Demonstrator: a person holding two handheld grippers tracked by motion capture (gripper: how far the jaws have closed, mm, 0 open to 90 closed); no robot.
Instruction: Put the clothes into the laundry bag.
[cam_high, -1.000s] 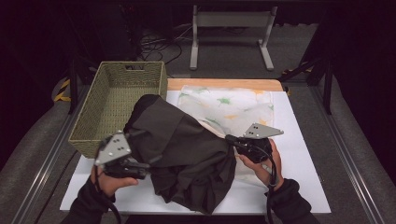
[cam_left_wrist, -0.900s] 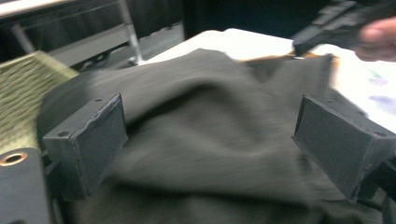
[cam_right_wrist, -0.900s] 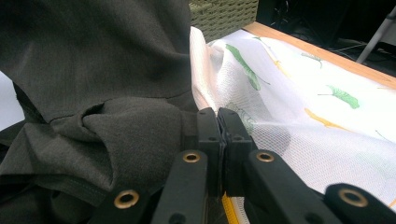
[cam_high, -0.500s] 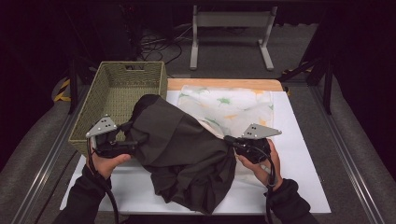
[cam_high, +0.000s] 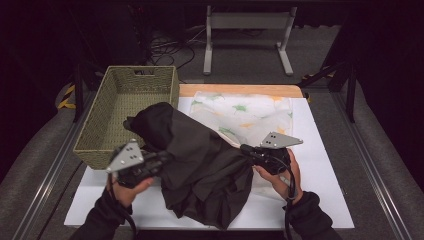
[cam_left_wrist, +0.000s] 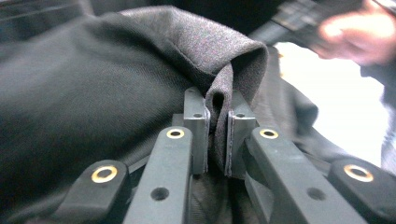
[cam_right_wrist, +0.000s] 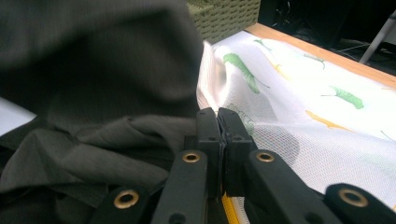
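Note:
A black garment (cam_high: 200, 160) lies bunched over the middle of the white board (cam_high: 320, 165), held raised between both grippers. My left gripper (cam_high: 162, 157) has just been closing, and its pads now pinch a fold of the garment's left edge (cam_left_wrist: 243, 56); the left gripper view shows the left gripper (cam_left_wrist: 218, 100) with the cloth squeezed between the jaws. My right gripper (cam_high: 245, 149) is shut on the garment's right edge. In the right gripper view its jaws (cam_right_wrist: 218, 116) stand pressed together, with the black garment (cam_right_wrist: 93, 60) draped at the left.
A white cloth with green and orange leaf prints (cam_high: 245, 107) lies spread under and behind the garment, also close behind my right jaws (cam_right_wrist: 317, 107). A woven green basket (cam_high: 100, 130) stands at the left, touching the board's corner. Metal rails run along both table sides.
The left gripper swung up towards the basket, then came back down and to the right into the garment. Its jaws went from open to shut on a fold. The right hand held still.

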